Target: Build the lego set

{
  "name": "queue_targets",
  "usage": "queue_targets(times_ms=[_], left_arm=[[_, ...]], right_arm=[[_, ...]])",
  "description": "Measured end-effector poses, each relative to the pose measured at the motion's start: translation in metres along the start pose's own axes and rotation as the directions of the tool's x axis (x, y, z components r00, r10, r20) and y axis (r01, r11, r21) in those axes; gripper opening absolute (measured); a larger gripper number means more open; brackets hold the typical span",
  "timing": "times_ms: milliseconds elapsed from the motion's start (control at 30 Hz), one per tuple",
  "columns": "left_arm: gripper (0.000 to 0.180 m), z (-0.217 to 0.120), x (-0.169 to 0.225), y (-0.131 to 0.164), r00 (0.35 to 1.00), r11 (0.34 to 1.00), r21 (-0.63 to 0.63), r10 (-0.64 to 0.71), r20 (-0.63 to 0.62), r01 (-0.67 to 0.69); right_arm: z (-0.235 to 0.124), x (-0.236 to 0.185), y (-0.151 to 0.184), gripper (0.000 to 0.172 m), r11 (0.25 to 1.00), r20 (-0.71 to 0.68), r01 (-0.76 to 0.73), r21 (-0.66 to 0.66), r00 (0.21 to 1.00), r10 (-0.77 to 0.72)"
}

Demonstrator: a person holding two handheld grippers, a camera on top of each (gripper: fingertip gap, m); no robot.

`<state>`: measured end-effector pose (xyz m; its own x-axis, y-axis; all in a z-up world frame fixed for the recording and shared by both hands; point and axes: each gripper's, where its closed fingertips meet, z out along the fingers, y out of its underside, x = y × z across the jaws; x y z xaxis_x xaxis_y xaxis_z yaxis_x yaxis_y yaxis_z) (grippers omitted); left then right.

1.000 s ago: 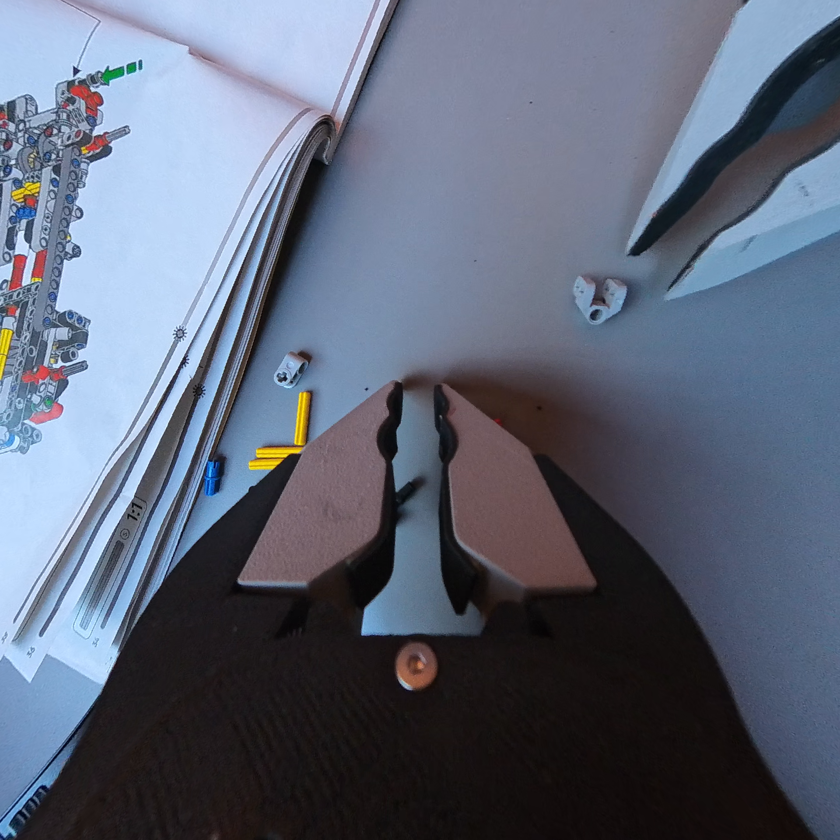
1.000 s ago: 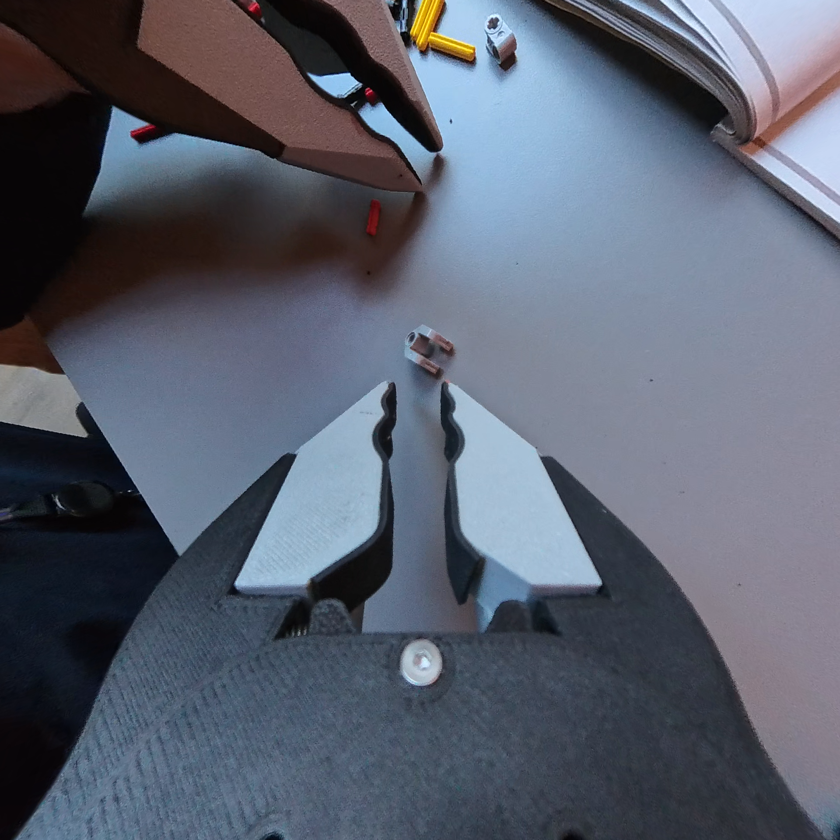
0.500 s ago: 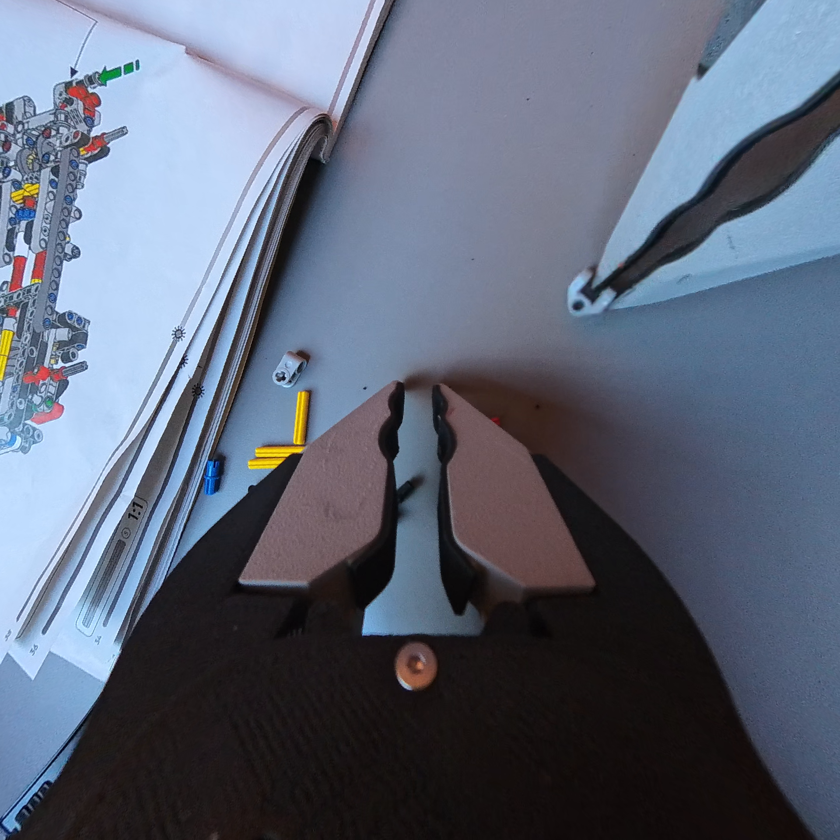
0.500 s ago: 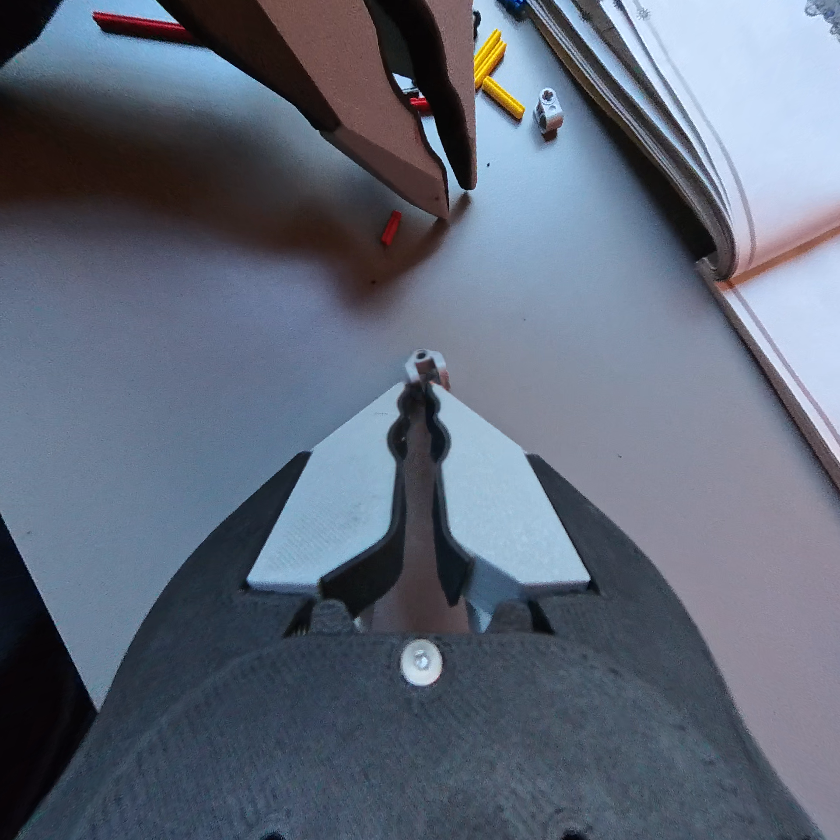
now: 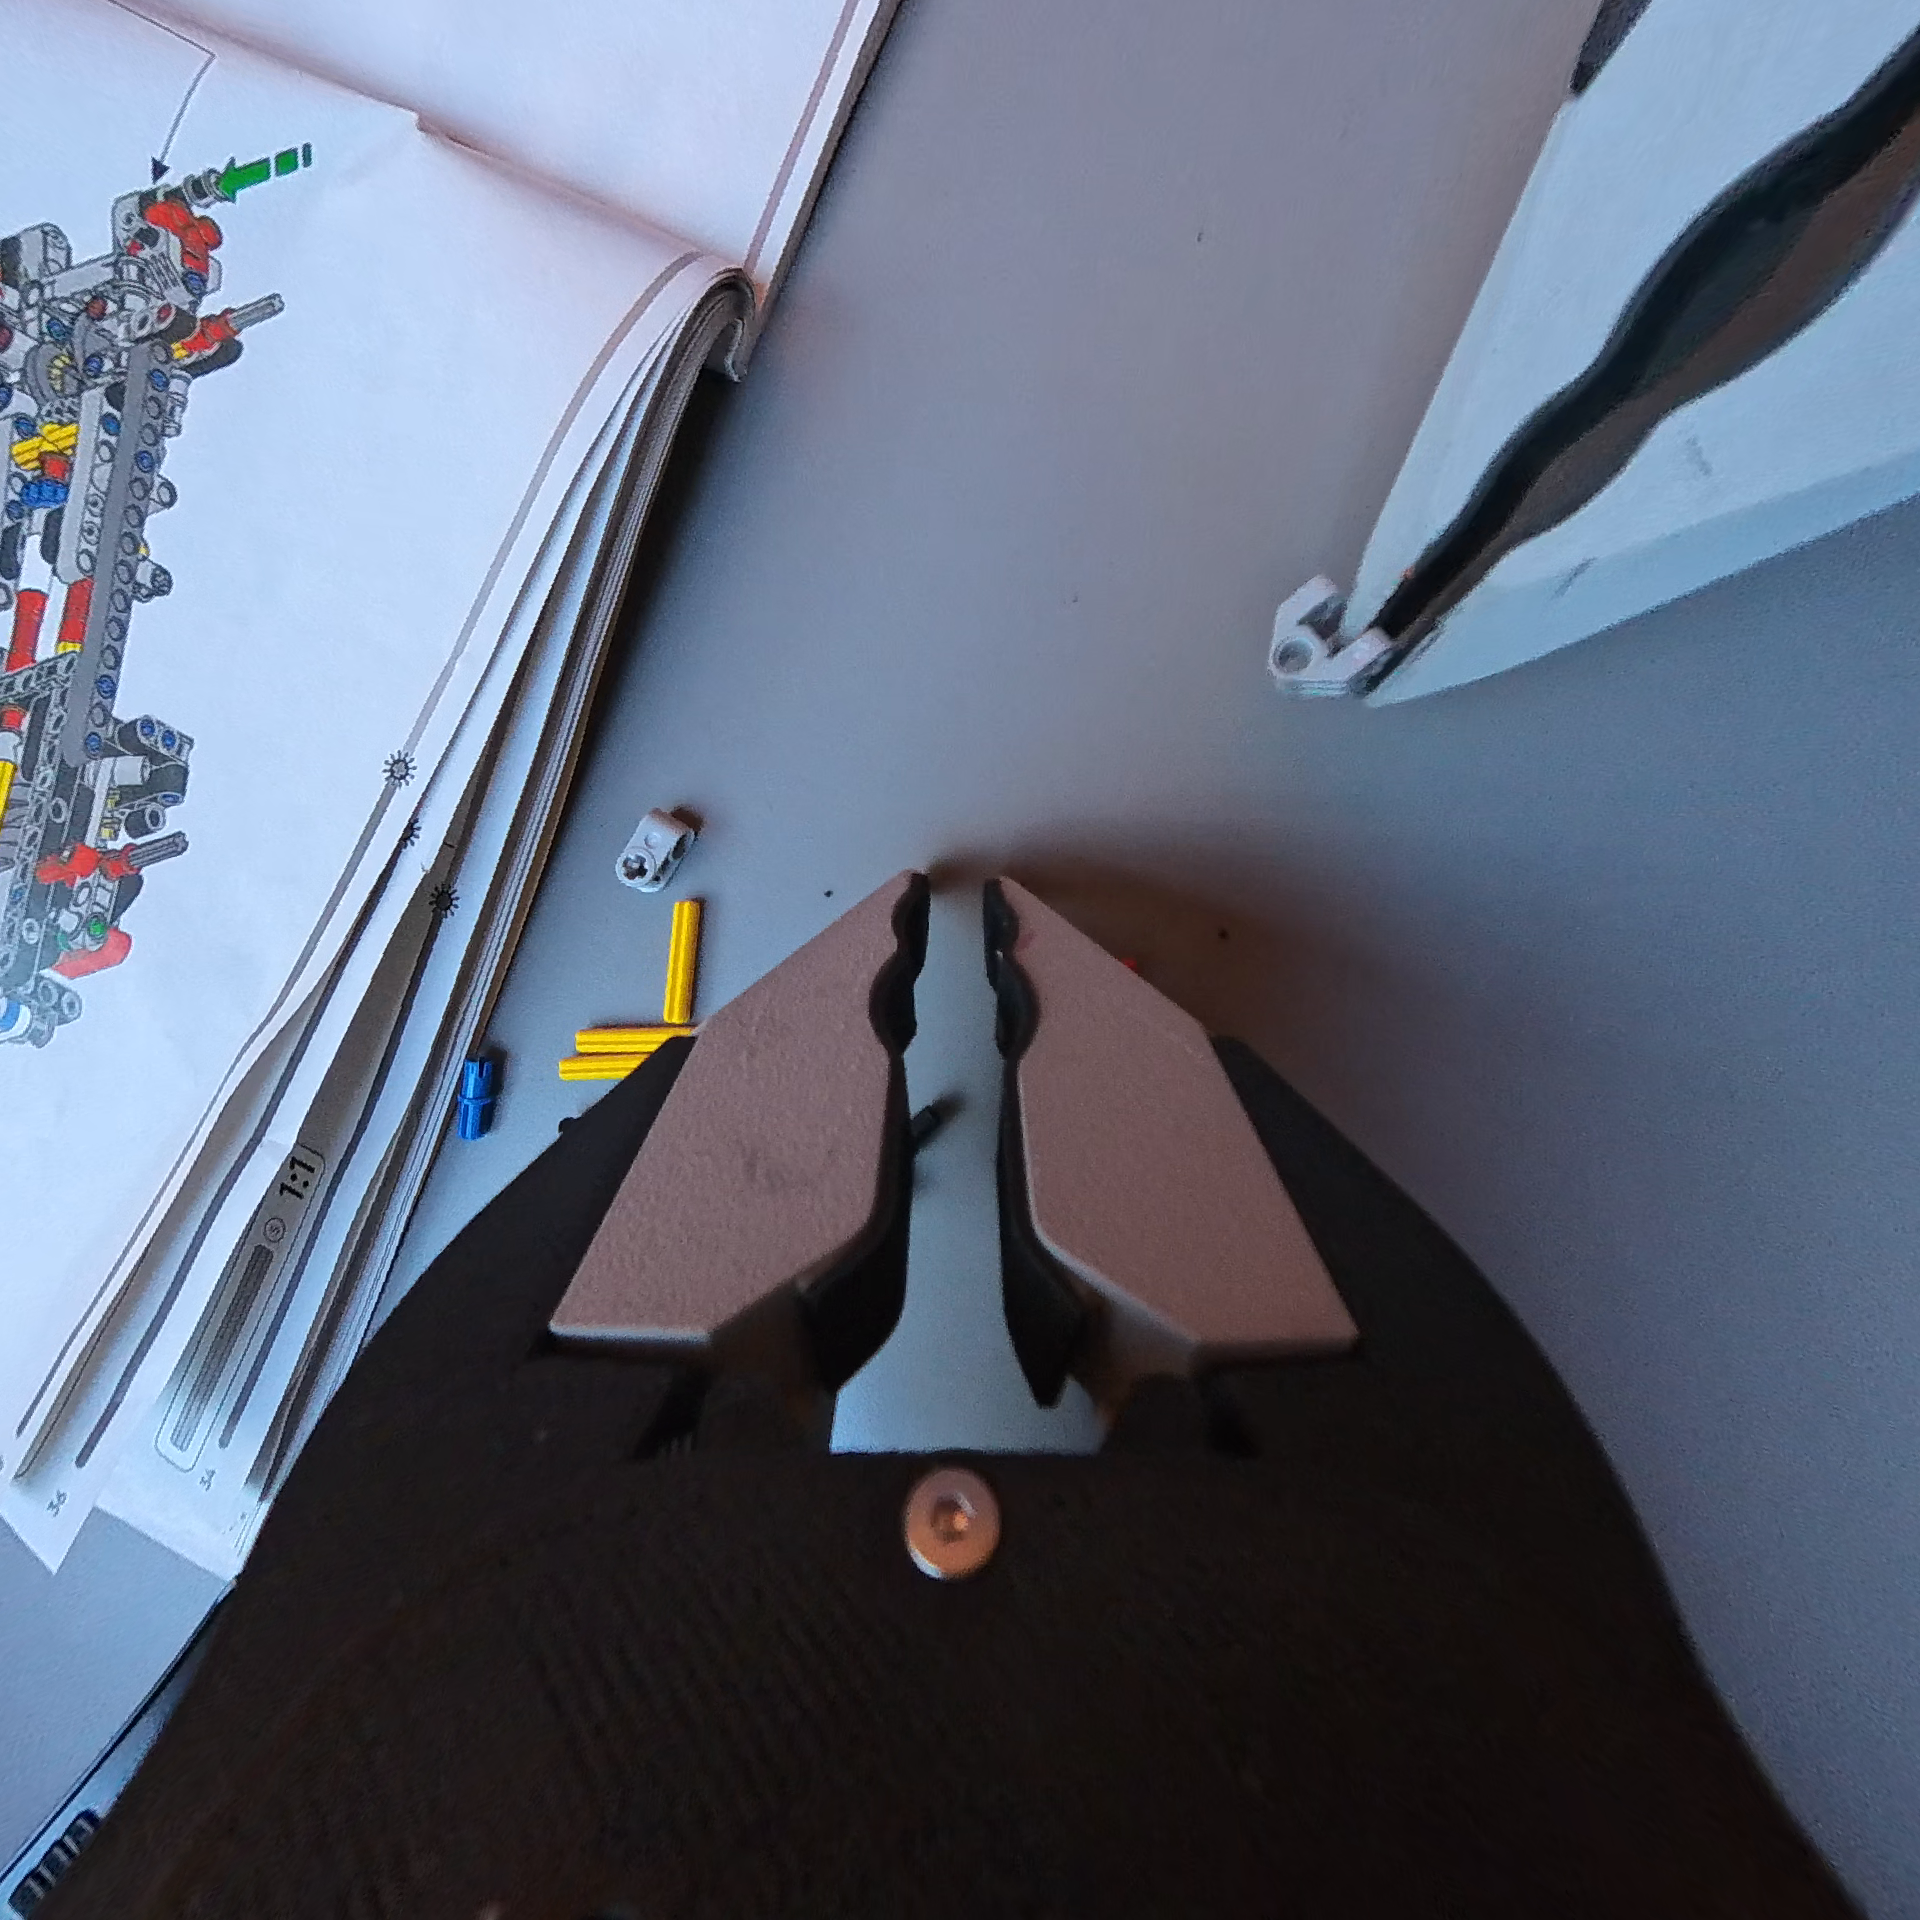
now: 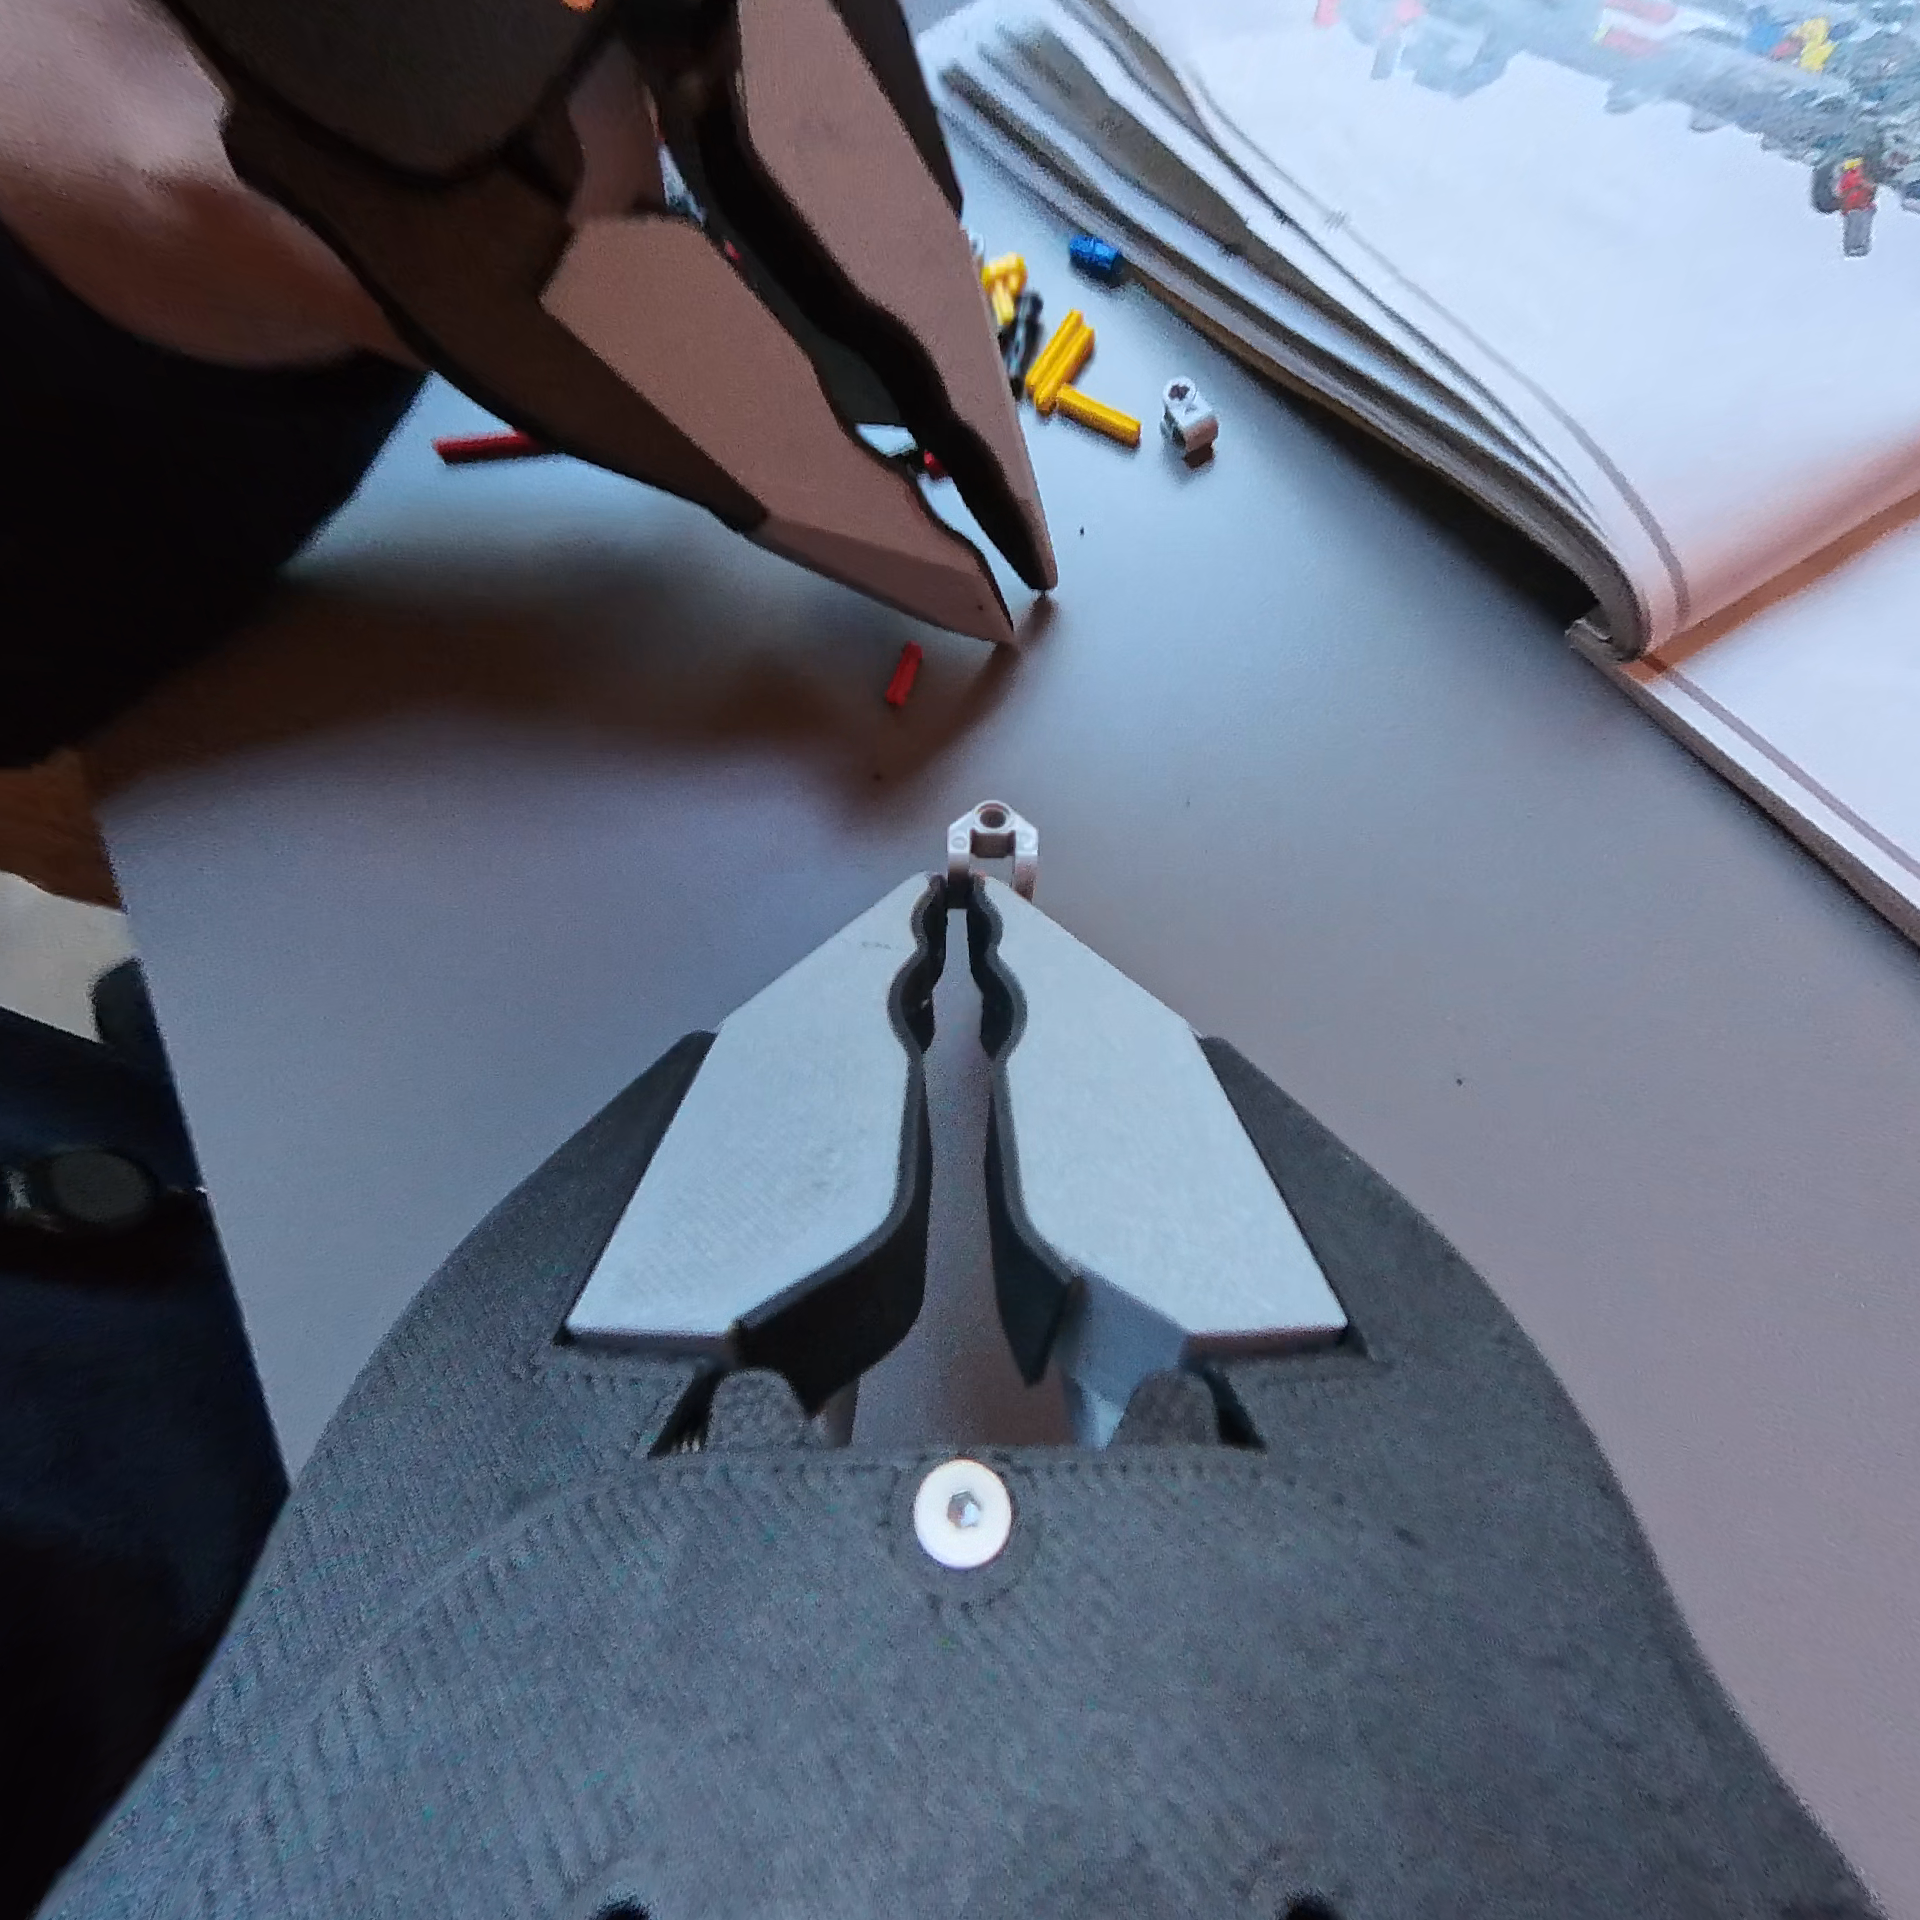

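Note:
My right gripper (image 6: 958,896) is shut on one prong of a small light grey fork-shaped connector (image 6: 992,831), which sticks out past the fingertips, close to the grey table (image 6: 1351,935). The left wrist view shows the same grip at the upper right: the grey-fingered right gripper (image 5: 1371,649) has the connector (image 5: 1311,639) at its tips. My left gripper (image 5: 951,894), with brown fingers, stands with its tips near the table and its jaws a narrow gap apart, nothing between the tips. It also shows in the right wrist view (image 6: 1023,608).
An open instruction booklet (image 5: 364,520) lies at the left. Beside it lie yellow rods (image 5: 681,961), a small grey connector (image 5: 655,836) and a blue pin (image 5: 478,1096). A black pin (image 5: 930,1117) shows through the left jaws' gap. A short red pin (image 6: 904,673) lies by the left fingertips. Left tips to right tips: about 7 cm. To reach the blue pin (image 5: 478,1096) in a straight line is about 10 cm for my left fingers, about 20 cm for my right.
My right gripper moved forward to the grey connector on the table and shut on one prong of it. My left gripper stayed in place and its jaws narrowed slightly.

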<state>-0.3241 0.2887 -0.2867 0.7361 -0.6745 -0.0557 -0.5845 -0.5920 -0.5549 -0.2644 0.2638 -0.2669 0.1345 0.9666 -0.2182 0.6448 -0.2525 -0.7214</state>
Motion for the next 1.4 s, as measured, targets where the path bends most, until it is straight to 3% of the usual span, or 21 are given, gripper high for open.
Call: queue_targets(times_ms=[267,433,533,633,700,767,833,1100,1233,1400], left_arm=[[0.008,0.000,0.000,-0.001,1.000,1.000,0.004,0.000,0.000,0.000],[0.007,0.001,0.003,-0.002,1.000,1.000,0.006,0.014,0.004,-0.014],[0.008,0.001,0.011,-0.006,0.999,0.999,0.011,0.033,-0.027,-0.033],[0.012,0.001,0.024,-0.014,0.993,0.999,0.043,0.029,-0.113,-0.025],[0.017,-0.003,0.033,-0.021,0.983,0.997,0.079,0.035,-0.183,-0.021],[0.023,-0.008,0.045,-0.028,0.961,0.993,0.116,0.052,-0.270,-0.022],[0.023,-0.015,0.056,-0.034,0.938,0.986,0.161,0.089,-0.336,-0.036],[0.022,-0.034,0.072,-0.050,0.885,0.957,0.282,0.187,-0.426,-0.067],[0.018,-0.038,0.079,-0.052,0.872,0.948,0.305,0.226,-0.434,-0.094],[0.018,-0.036,0.075,-0.053,0.880,0.949,0.303,0.214,-0.424,-0.085]], right_arm=[[-0.005,0.005,-0.008,0.000,0.987,0.016,-0.080,0.142,0.997,0.079],[-0.006,0.006,-0.006,0.000,0.991,-0.052,0.024,0.135,0.998,-0.017],[-0.012,0.008,-0.012,0.000,0.968,-0.177,0.207,0.139,0.967,-0.182],[-0.021,0.012,-0.020,0.000,0.860,-0.392,0.508,0.050,0.802,-0.452],[-0.028,0.017,-0.027,0.000,0.723,-0.532,0.685,-0.091,0.580,-0.617],[-0.030,0.016,-0.031,0.000,0.560,-0.575,0.794,-0.236,0.350,-0.739],[-0.027,0.012,-0.031,0.000,0.449,-0.556,0.833,-0.325,0.216,-0.803],[-0.022,-0.015,-0.029,0.000,0.248,-0.499,0.897,-0.365,0.036,-0.866],[-0.019,-0.019,-0.024,0.000,0.199,-0.481,0.900,-0.387,-0.013,-0.877],[-0.017,-0.022,-0.018,0.000,0.179,-0.466,0.909,-0.377,-0.019,-0.885]])
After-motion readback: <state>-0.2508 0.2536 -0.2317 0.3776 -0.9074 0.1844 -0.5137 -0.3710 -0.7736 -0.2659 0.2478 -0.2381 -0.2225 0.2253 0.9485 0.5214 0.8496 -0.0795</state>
